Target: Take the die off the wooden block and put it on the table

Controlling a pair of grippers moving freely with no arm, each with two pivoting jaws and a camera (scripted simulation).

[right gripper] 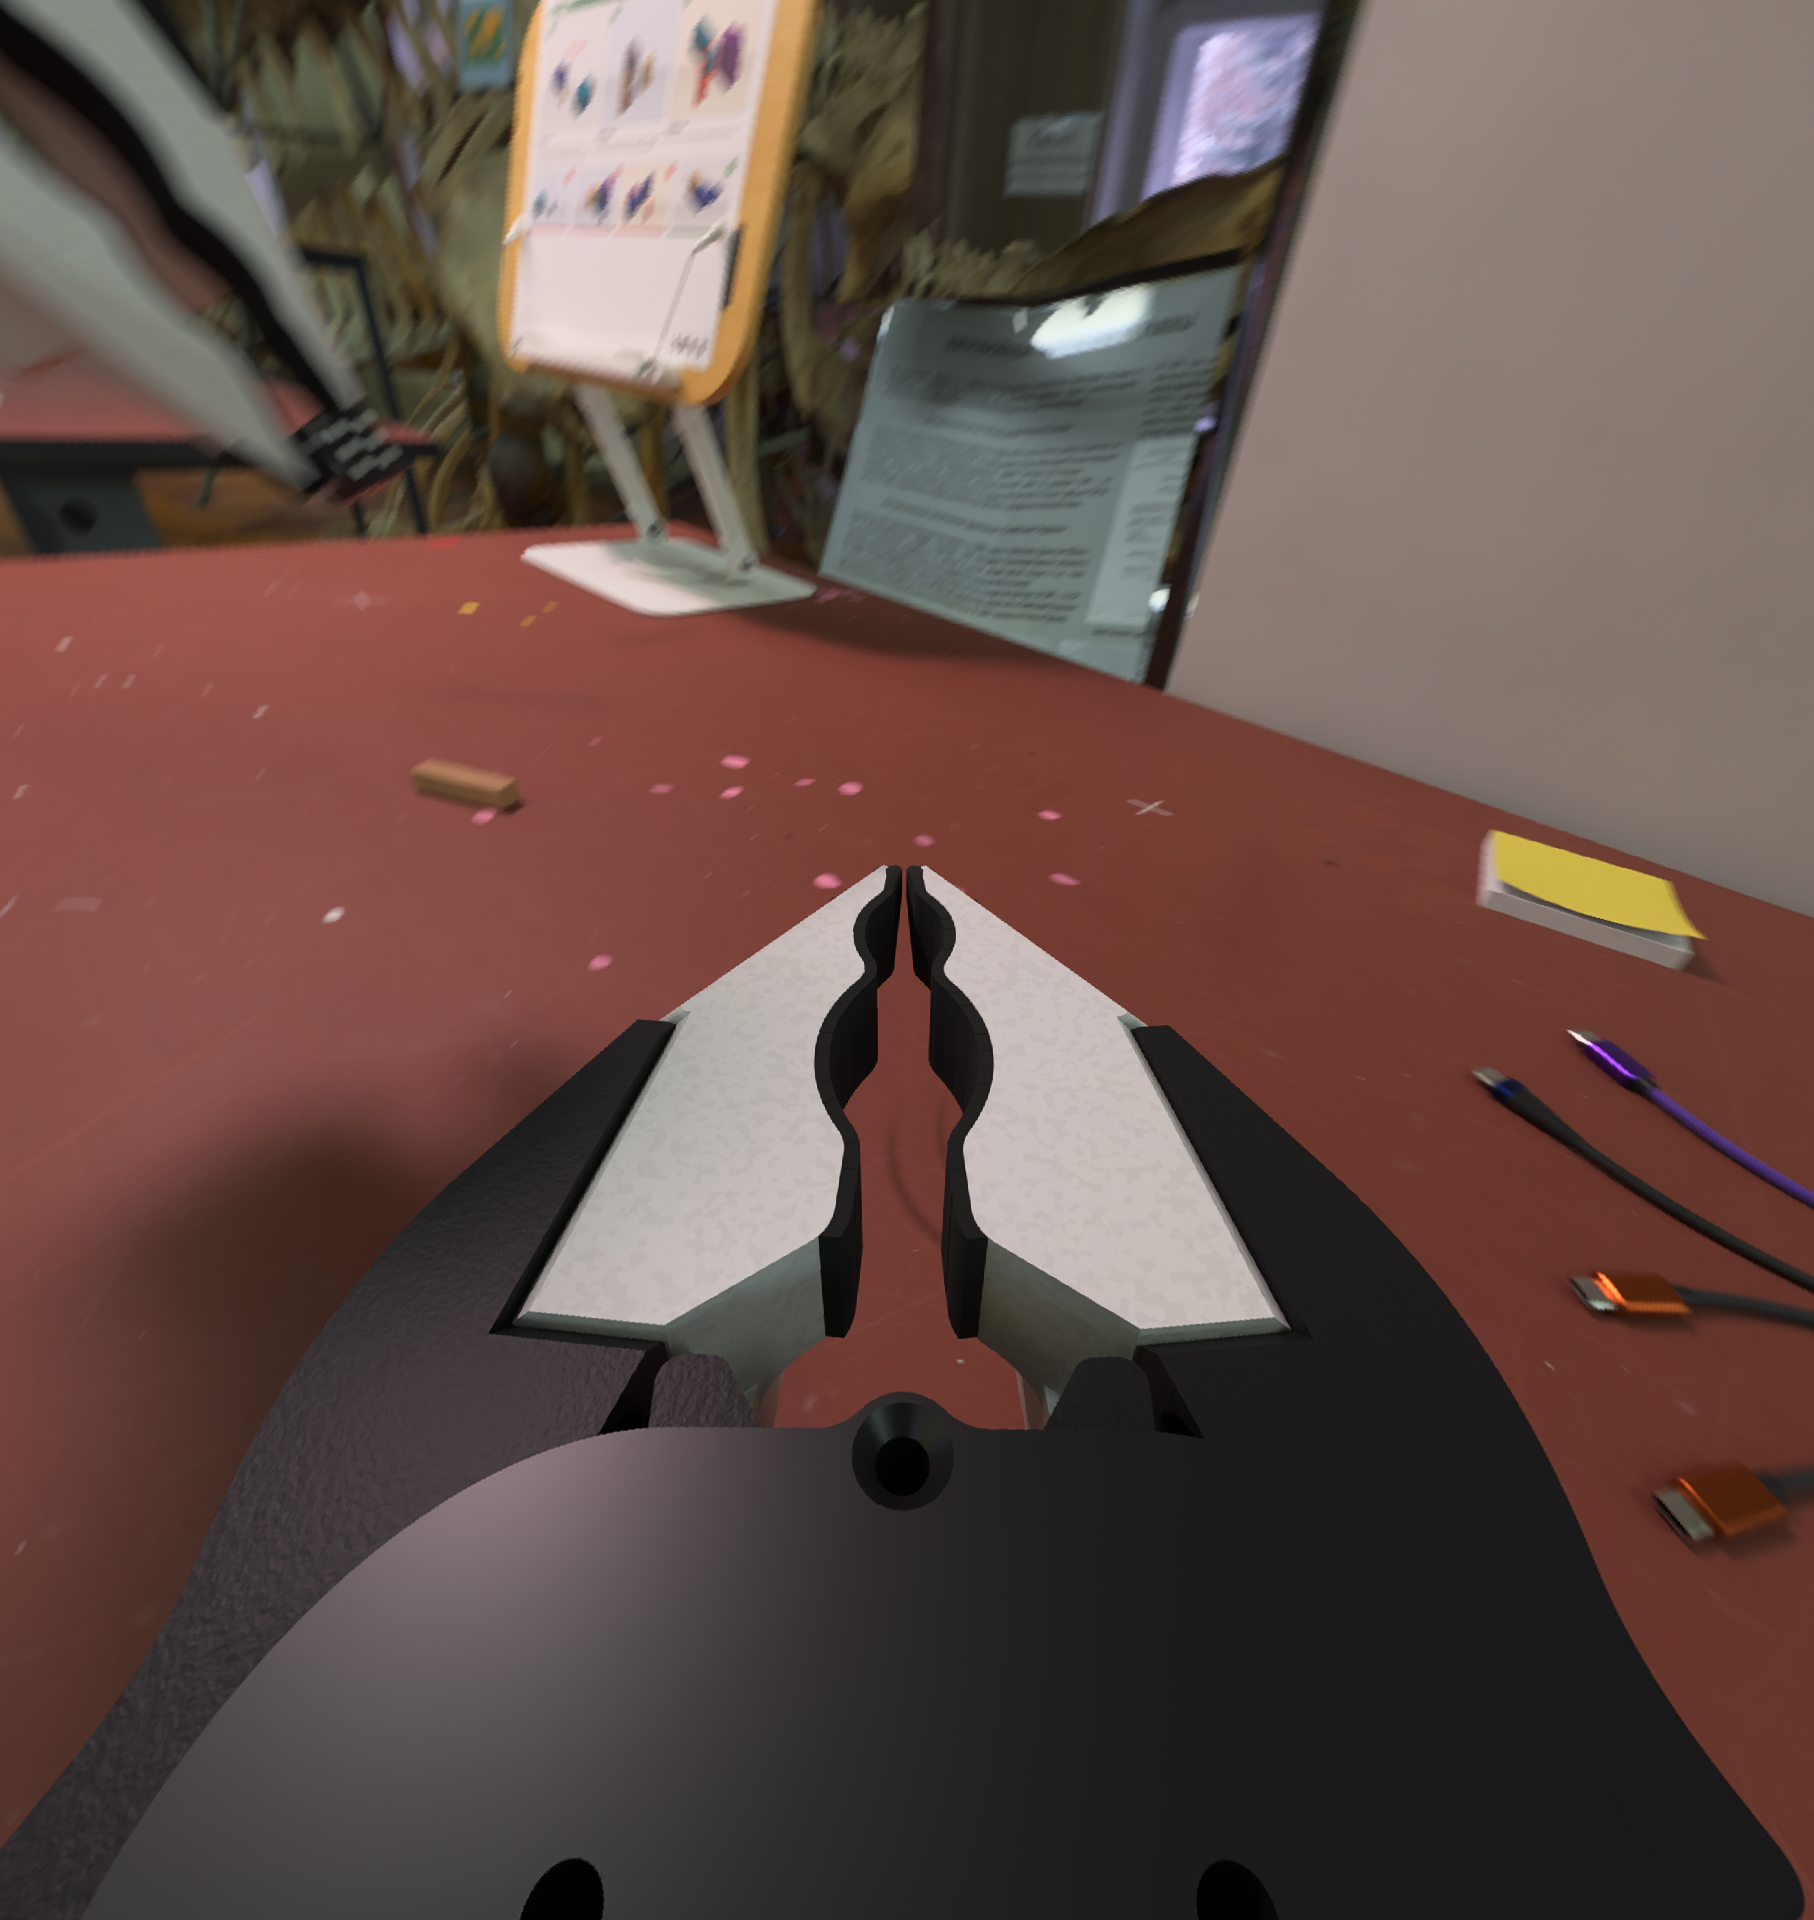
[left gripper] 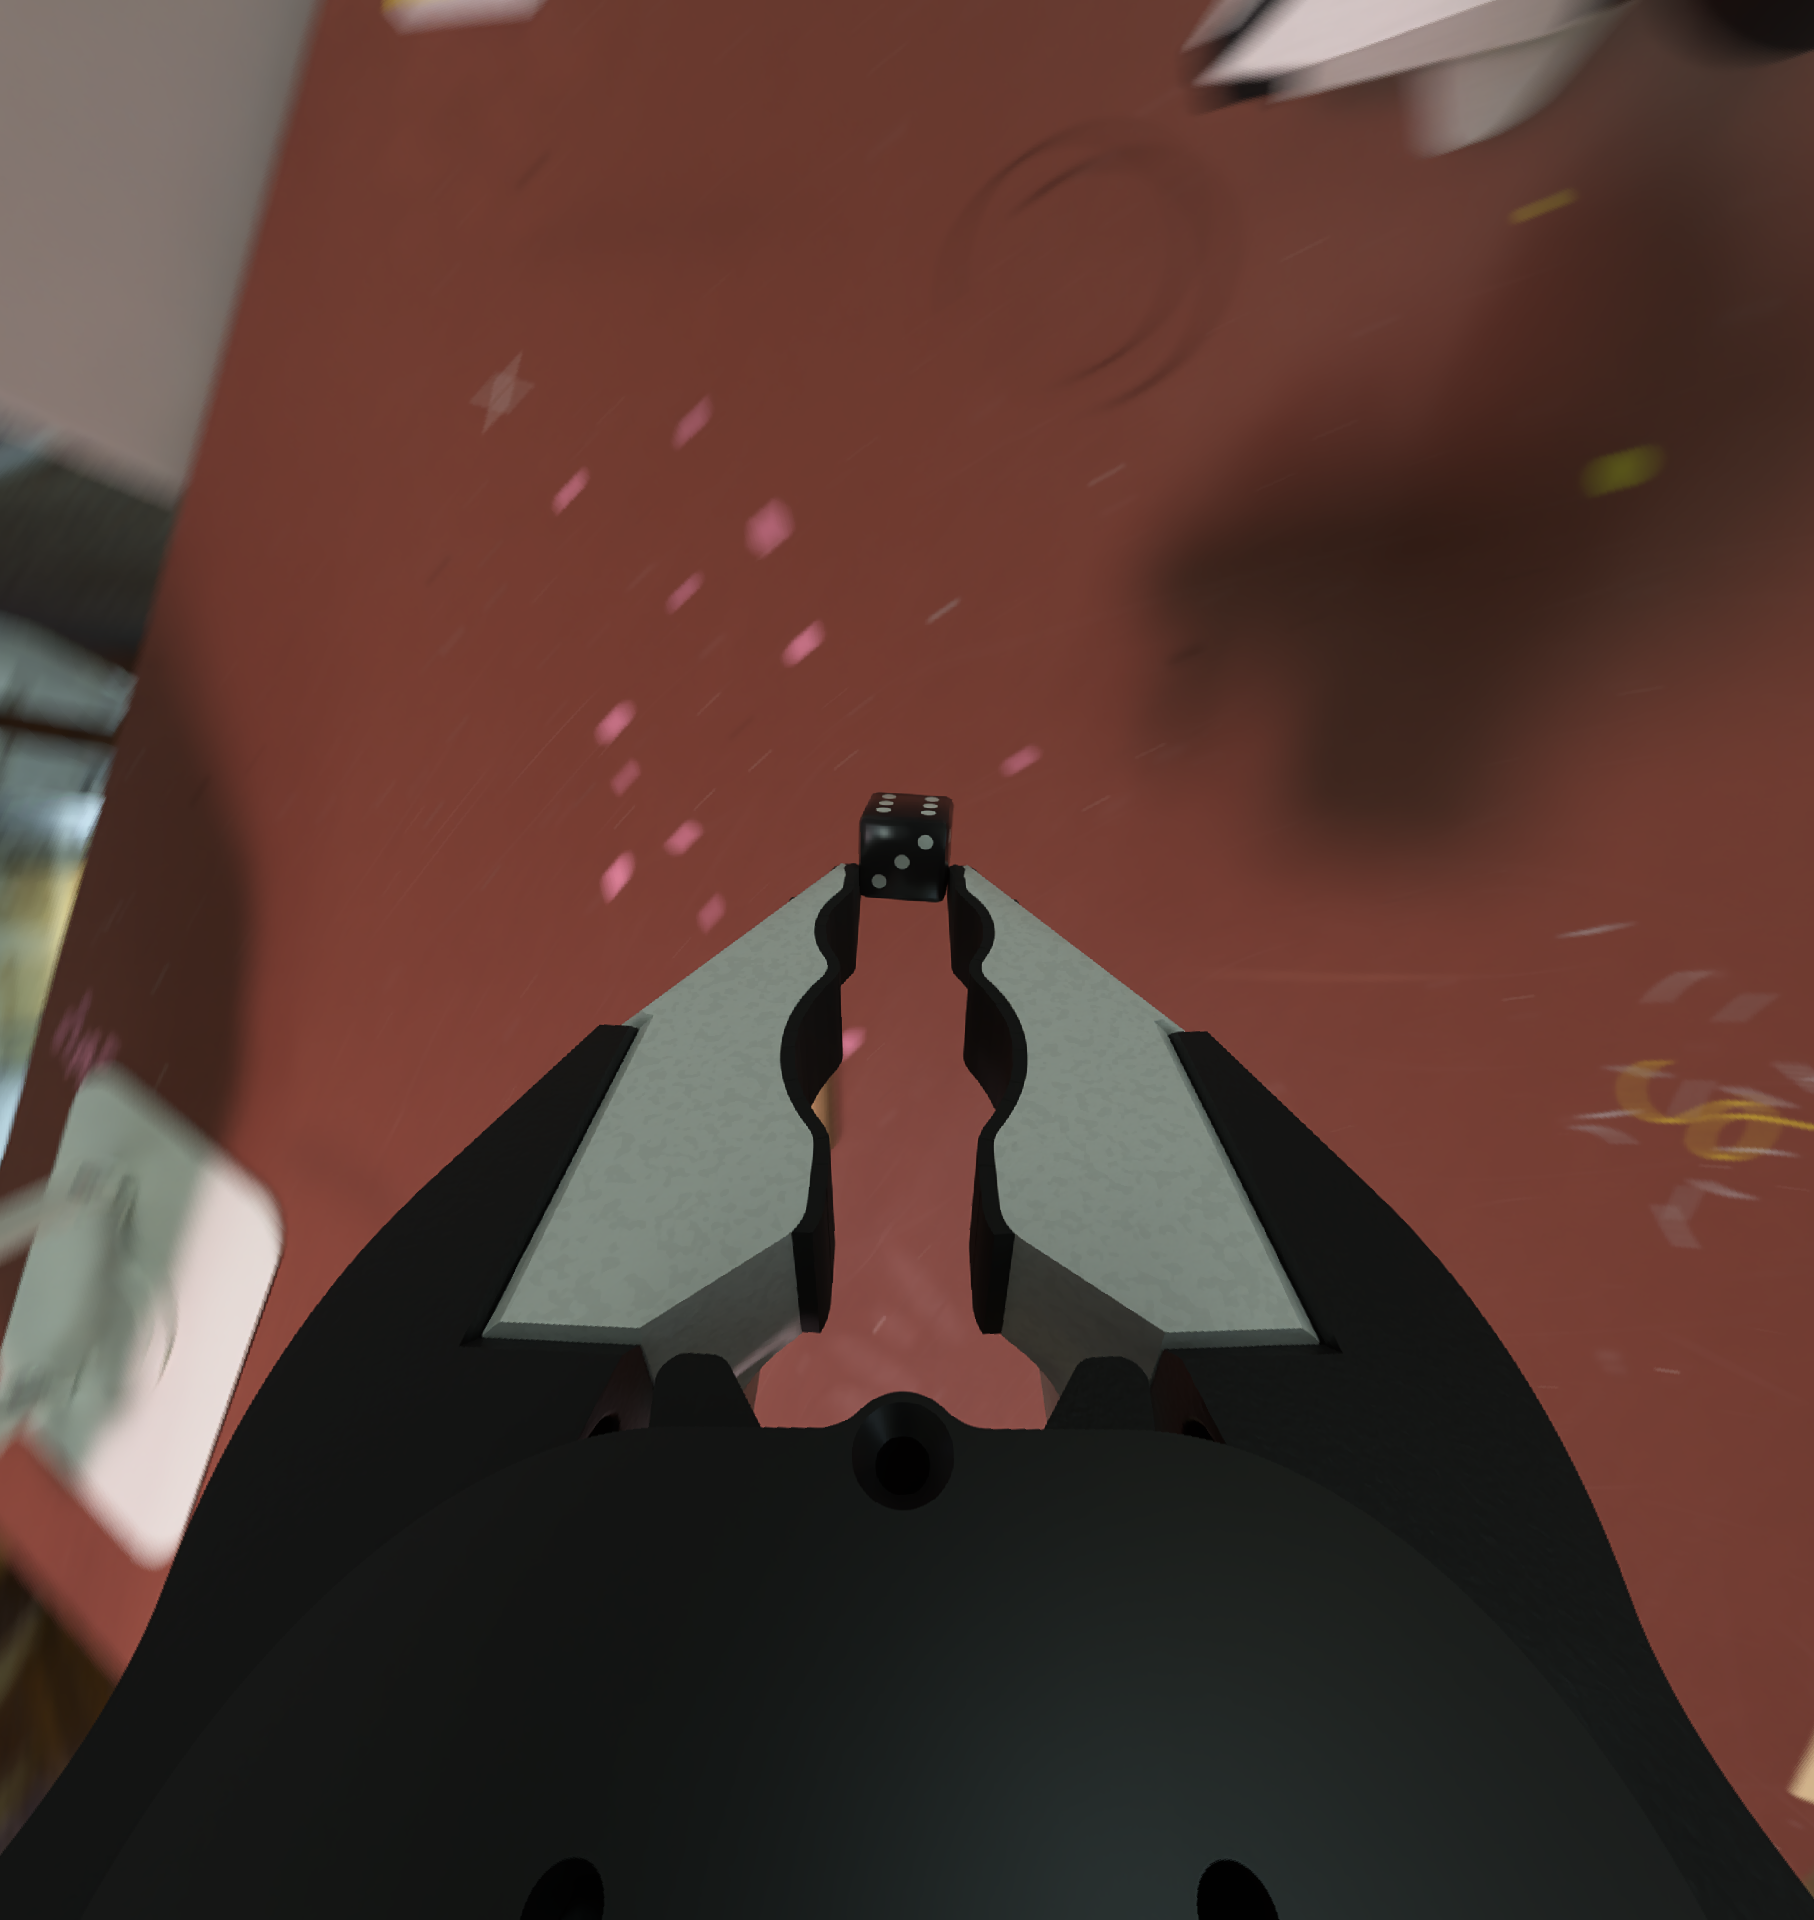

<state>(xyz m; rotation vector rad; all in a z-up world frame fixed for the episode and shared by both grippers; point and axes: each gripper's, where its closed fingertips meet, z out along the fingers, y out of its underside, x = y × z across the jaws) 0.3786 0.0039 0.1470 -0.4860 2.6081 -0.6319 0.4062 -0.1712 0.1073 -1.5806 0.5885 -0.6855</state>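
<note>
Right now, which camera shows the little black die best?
The left wrist view: the black white-dotted die sits sharp, pinched between the left tongs' tips. The right wrist view shows it only blurred, far upper left.

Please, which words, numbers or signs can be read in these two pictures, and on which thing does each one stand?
Grey printed sheet: lines of text, too blurred to read.
Orange-framed board: small captions, too blurred to read.
Die, held by the left gripper: only pips, three on the near face.
Nothing else shows legible writing.
</note>
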